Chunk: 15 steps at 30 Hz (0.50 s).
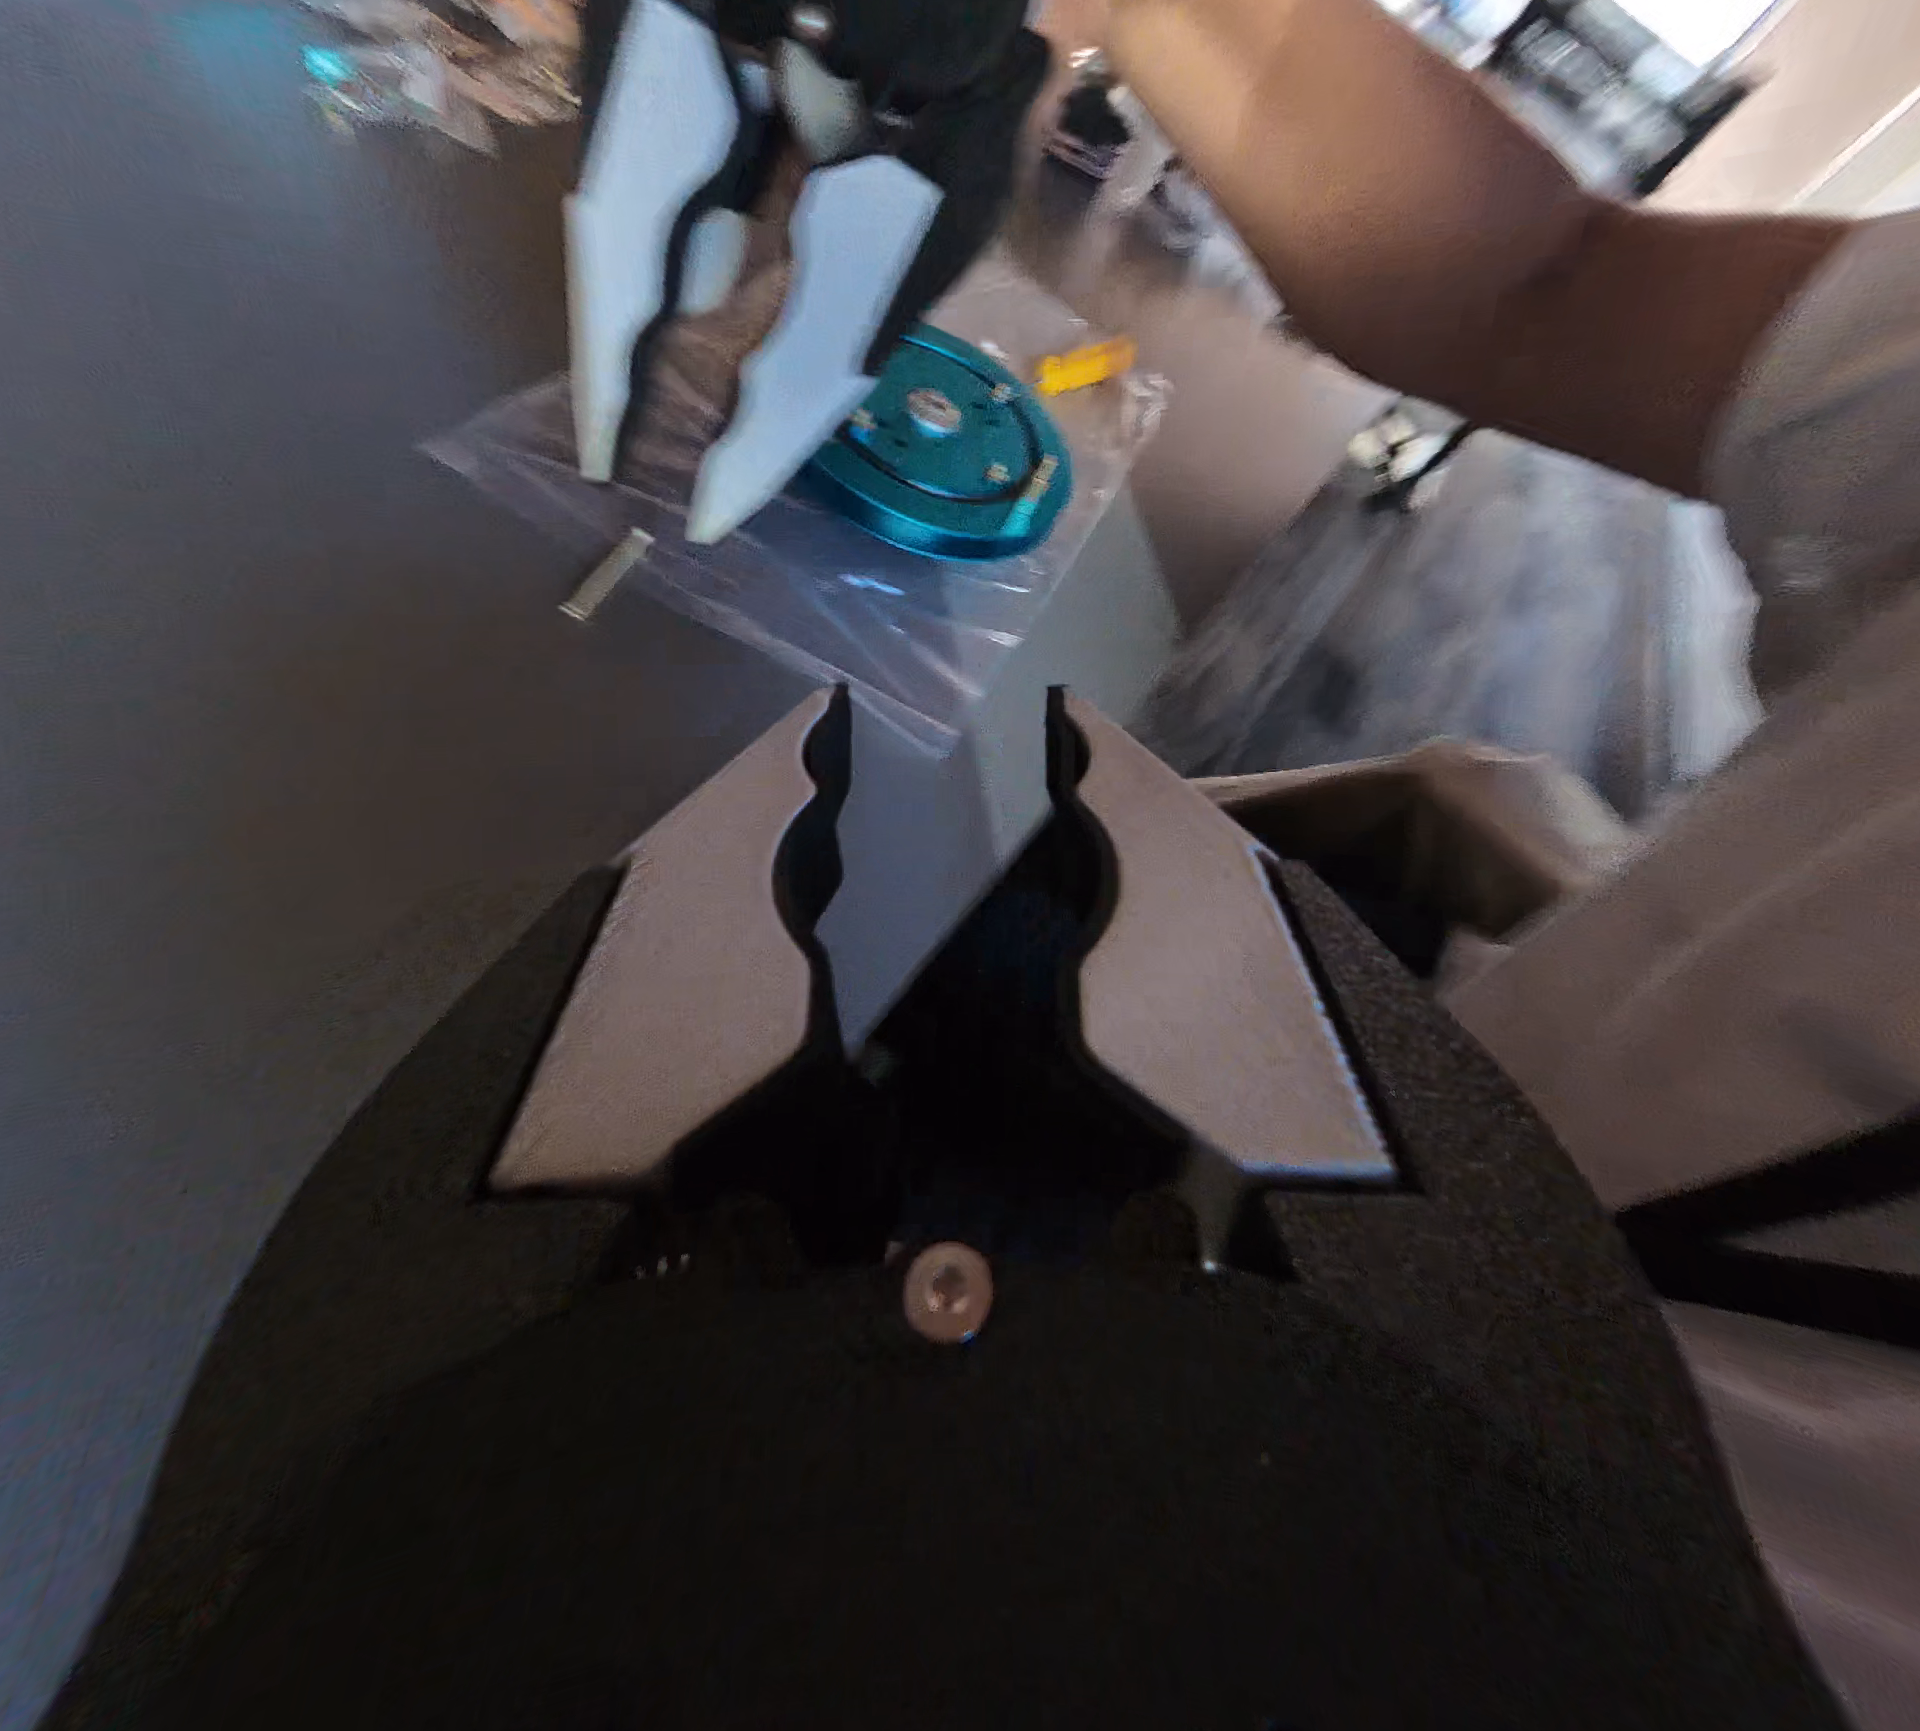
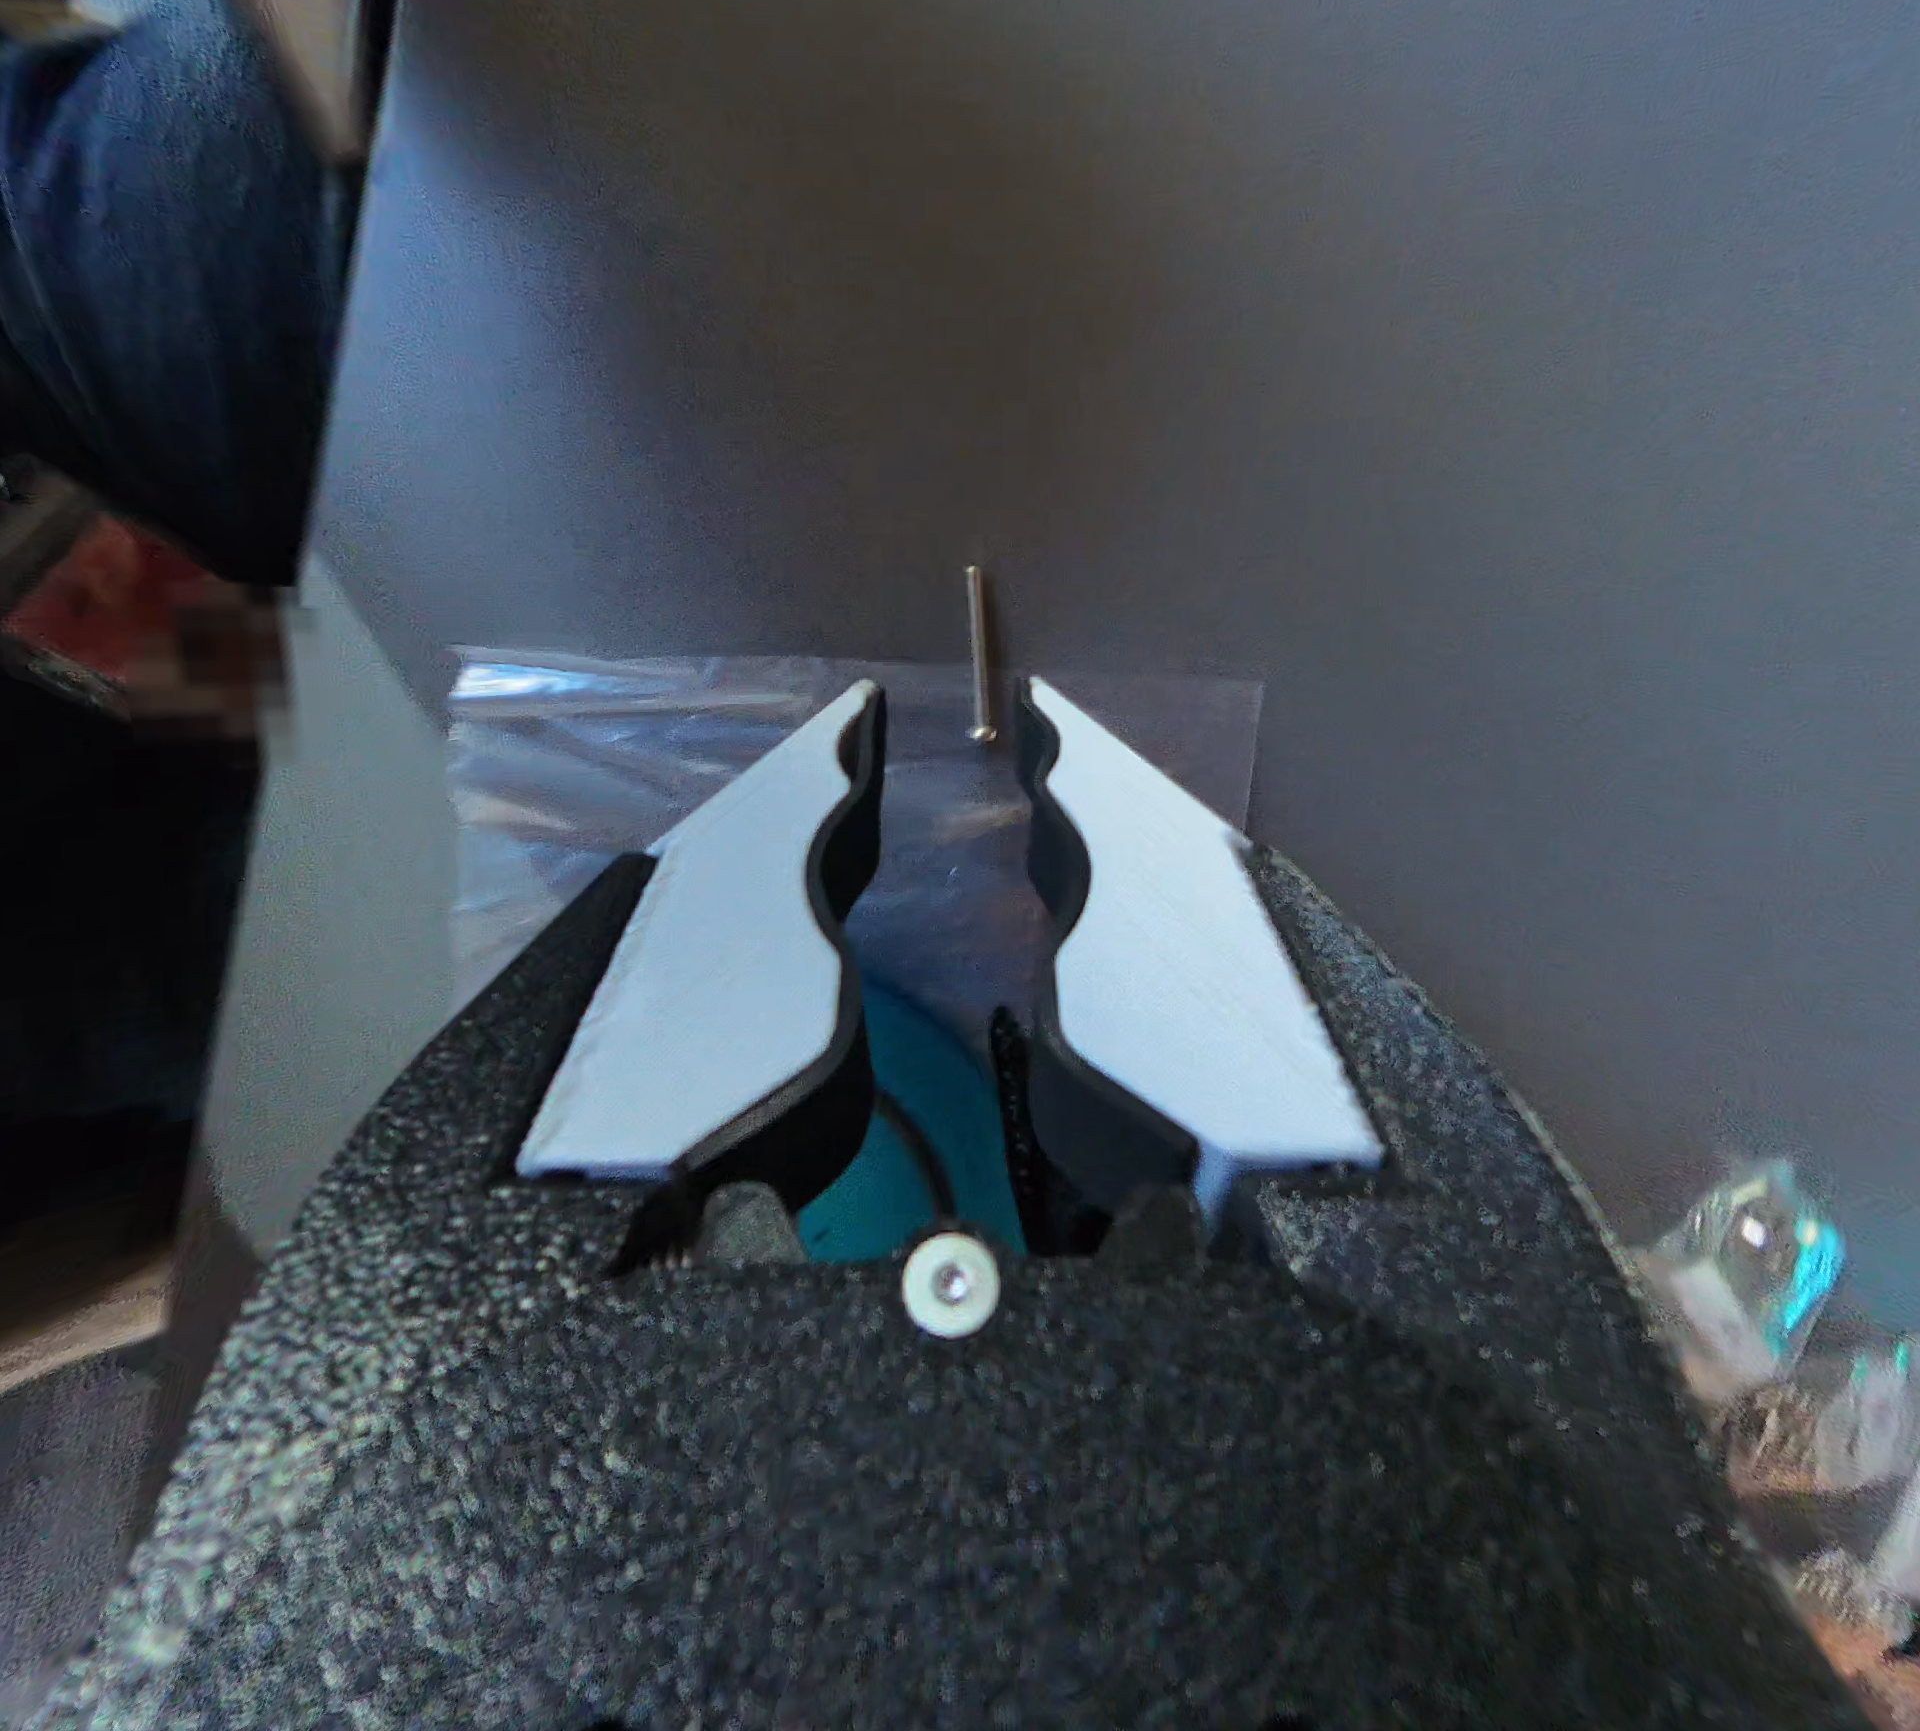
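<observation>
Right wrist view, right gripper (image 2: 951, 705) parted, empty, over clear bag (image 2: 582, 746), screw (image 2: 977, 653) just ahead, left gripper (image 1: 948, 710) parted, empty

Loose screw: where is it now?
The screw lies on the grey table at the clear bag's far edge in the right wrist view, just beyond the open right gripper.

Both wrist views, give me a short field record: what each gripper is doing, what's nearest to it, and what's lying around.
left gripper: open, empty, pointing toward the clear plastic bag
right gripper: open, empty, tips above the bag near its edge
screw: thin, silver, lying partly on the bag's edge, just ahead of the right gripper's tips
teal disc: round metal part resting on the bag, beside the right gripper
yellow piece: small, behind the disc, blurred
table: grey surface
</observation>
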Motion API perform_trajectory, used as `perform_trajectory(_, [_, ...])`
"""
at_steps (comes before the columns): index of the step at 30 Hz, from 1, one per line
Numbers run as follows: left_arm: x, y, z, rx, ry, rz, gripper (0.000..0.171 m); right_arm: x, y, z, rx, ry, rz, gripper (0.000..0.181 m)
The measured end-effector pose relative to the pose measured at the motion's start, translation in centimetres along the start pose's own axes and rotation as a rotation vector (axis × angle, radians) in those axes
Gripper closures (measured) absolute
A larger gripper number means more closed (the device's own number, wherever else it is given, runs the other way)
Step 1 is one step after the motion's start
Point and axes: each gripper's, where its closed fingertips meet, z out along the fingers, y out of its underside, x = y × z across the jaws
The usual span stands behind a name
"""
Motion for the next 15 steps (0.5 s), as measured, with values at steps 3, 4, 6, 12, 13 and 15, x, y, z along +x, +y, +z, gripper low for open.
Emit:
perform_trajectory(3, [1.3, 4.0, 0.4, -0.033, 0.032, -0.063, 0.134, 0.9, -0.7, 1.9, -0.016, -0.013, -0.054, 0.164])
perform_trajectory(4, [1.5, 5.2, 0.3, -0.048, 0.010, -0.047, 0.134, 0.9, -1.0, 2.1, -0.007, -0.026, -0.059, 0.167])
perform_trajectory(6, [2.4, 6.6, -0.1, -0.052, 0.000, -0.004, 0.134, 0.6, -1.1, 2.8, -0.025, -0.054, -0.067, 0.168])
perform_trajectory(12, [2.0, 5.0, -1.0, 0.060, -0.054, 0.029, 0.135, 0.8, -1.4, 3.2, -0.042, -0.081, -0.049, 0.179])
perform_trajectory(13, [1.2, 4.5, -0.9, 0.077, -0.088, 0.040, 0.135, 0.8, -1.4, 3.2, -0.031, -0.080, -0.057, 0.179])
perform_trajectory(15, [-0.6, 3.5, -0.7, 0.093, -0.162, 0.052, 0.135, 0.8, -1.5, 2.9, 0.012, -0.064, -0.052, 0.180])
